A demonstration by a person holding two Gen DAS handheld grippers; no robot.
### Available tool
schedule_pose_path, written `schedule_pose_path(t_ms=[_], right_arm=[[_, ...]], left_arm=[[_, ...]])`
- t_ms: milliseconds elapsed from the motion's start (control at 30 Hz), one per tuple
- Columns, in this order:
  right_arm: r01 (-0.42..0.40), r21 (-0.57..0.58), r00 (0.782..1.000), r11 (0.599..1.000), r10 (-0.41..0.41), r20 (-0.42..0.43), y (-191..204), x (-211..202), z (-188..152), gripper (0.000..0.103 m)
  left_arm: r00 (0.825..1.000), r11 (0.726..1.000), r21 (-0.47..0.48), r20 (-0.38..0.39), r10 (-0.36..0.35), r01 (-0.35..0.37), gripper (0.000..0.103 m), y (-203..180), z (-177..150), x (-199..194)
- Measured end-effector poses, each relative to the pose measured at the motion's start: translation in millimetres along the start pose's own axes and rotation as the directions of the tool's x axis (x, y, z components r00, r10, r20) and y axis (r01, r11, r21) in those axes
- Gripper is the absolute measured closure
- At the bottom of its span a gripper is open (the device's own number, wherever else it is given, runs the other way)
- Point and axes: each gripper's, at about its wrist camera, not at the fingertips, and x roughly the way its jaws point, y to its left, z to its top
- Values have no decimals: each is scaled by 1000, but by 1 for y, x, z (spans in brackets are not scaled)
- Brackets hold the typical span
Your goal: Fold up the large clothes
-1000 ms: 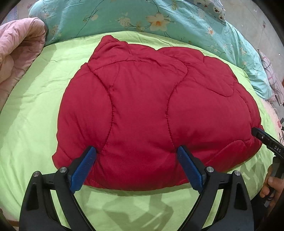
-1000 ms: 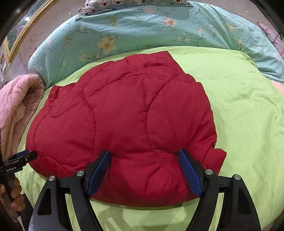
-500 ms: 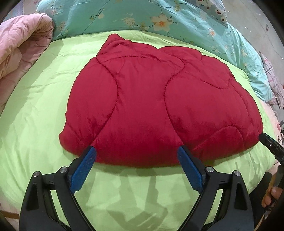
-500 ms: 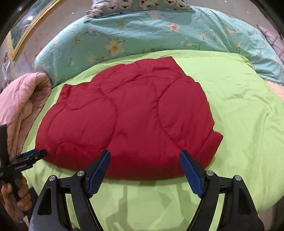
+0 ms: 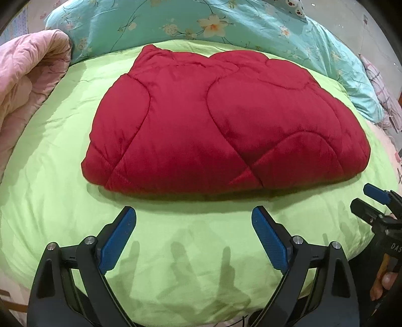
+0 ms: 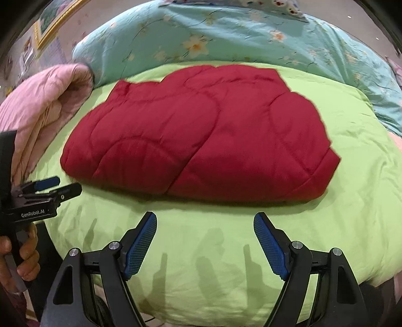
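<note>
A red quilted garment (image 5: 221, 125) lies folded into a thick flat bundle on the lime-green bed cover (image 5: 176, 251); the right wrist view shows the red garment (image 6: 201, 140) from the other side. My left gripper (image 5: 193, 213) hovers open just short of its near edge, nothing between the blue pads. My right gripper (image 6: 204, 218) is open too, a little back from the same edge and empty. Each gripper appears in the other's view: the right gripper (image 5: 377, 203) at the right border, the left gripper (image 6: 50, 186) at the left border, each held by a hand.
A rolled pink quilt (image 5: 27, 83) lies at the left of the bed. A turquoise floral duvet (image 5: 226, 22) is heaped along the far side. Bare green cover (image 6: 364, 188) stretches to the right of the garment and in front of both grippers.
Both grippers have drawn back from the garment's near edge, which they straddled a second ago. The garment lies free on the cover, farther from both cameras.
</note>
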Motion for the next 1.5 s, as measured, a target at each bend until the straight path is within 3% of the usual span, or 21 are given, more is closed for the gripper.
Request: schedule_pose_path(t_ms=[167,433,600,933,1500], right_arm=[[-14,-38,1000,999,13,-11,12,2,-1,21],[13,-77,994,997,-4,109,21,-25,13,11],[20,-78,988,997,-8,152,20,-31,20,5],[6,-50,996,999,-1,92,16,0,17,5],[19,-44,993,999,-14,115,11,-4,28,4]], left_arm=[[1000,1000,-11,18,12,-12,9,-3,-2,-9],[992,999,-12,115,41,-40,8,-5,8,-39],[988,998,-8,135,70,-70,3,-7,14,-41],[989,994,-15,99,108,-107,3,-10,17,-21],[987,994,-11,117,107,-106,3,-13,25,-31]])
